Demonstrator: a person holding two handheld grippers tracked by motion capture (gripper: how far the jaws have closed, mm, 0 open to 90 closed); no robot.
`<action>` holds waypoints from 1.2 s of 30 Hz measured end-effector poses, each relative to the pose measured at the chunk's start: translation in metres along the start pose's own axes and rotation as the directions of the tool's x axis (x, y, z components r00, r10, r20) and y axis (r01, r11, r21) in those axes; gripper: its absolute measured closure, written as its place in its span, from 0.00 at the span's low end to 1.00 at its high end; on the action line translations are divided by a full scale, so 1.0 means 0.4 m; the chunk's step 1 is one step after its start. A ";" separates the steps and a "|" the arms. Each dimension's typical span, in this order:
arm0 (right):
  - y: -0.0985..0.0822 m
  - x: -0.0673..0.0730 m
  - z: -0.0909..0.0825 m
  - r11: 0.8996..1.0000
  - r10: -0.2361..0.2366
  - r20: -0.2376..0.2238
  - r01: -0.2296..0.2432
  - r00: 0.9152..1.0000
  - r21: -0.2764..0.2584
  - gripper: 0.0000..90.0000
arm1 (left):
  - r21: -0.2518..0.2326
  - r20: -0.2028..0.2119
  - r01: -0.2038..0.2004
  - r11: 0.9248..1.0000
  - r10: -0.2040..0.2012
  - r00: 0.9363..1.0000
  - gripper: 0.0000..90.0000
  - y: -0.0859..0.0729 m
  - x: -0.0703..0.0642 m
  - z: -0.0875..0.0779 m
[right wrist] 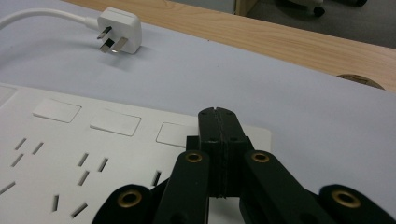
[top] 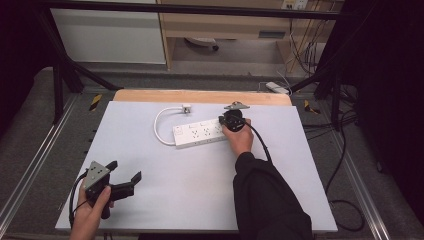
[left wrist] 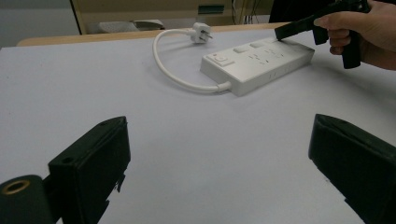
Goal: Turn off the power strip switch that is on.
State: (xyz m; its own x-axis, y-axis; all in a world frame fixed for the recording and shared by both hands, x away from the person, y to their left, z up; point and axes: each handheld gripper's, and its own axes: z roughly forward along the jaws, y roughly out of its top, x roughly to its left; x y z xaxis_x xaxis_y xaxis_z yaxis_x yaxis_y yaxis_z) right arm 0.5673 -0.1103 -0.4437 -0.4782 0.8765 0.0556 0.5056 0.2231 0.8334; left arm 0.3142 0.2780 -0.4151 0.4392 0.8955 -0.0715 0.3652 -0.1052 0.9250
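With its jaws pressed together, the right gripper bears on the power strip, which may skid across the bench since the left gripper, jaws wide, steadies nothing.

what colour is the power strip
White, cable and plug too; the power strip shows best in the left gripper view.

A white work surface covers a table whose wooden edge shows along the far side. A black metal frame surrounds it, with slanted braces at both far corners. Grey carpet lies to either side, crossed by metal rails. Farther back stands a light wooden cabinet beside a white panel. Black cables trail over the floor, near a dark curtain. A white adapter lies on the floor behind the table. The light is dim and even.
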 end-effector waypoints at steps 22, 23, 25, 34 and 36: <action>0.002 0.009 -0.002 1.000 -0.020 -0.016 0.019 1.000 -0.013 1.00 | -0.003 -0.001 0.002 1.000 -0.002 1.000 0.06 0.000 0.000 0.000; 0.002 0.008 -0.002 1.000 -0.021 -0.018 0.021 1.000 -0.012 1.00 | -0.003 -0.002 0.002 1.000 -0.002 1.000 0.06 0.000 0.000 -0.001; 0.001 0.007 -0.002 1.000 -0.018 -0.019 0.018 1.000 -0.015 1.00 | -0.001 -0.001 0.002 1.000 -0.002 1.000 0.06 0.000 0.000 0.000; -0.002 0.006 -0.002 1.000 -0.017 -0.023 0.016 1.000 -0.021 1.00 | -0.003 -0.002 0.002 1.000 -0.002 1.000 0.06 0.000 0.000 -0.001; -0.003 0.005 -0.002 1.000 -0.017 -0.023 0.016 1.000 -0.022 1.00 | -0.002 -0.001 0.001 1.000 -0.001 1.000 0.06 0.000 0.000 -0.001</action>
State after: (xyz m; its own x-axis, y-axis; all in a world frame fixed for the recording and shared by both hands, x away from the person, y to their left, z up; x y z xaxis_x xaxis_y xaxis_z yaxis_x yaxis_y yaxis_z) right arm 0.5652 -0.1089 -0.4443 -0.5028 0.8627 0.0541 0.4820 0.2279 0.8460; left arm 0.3140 0.2783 -0.4151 0.4378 0.8962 -0.0724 0.3638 -0.1029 0.9258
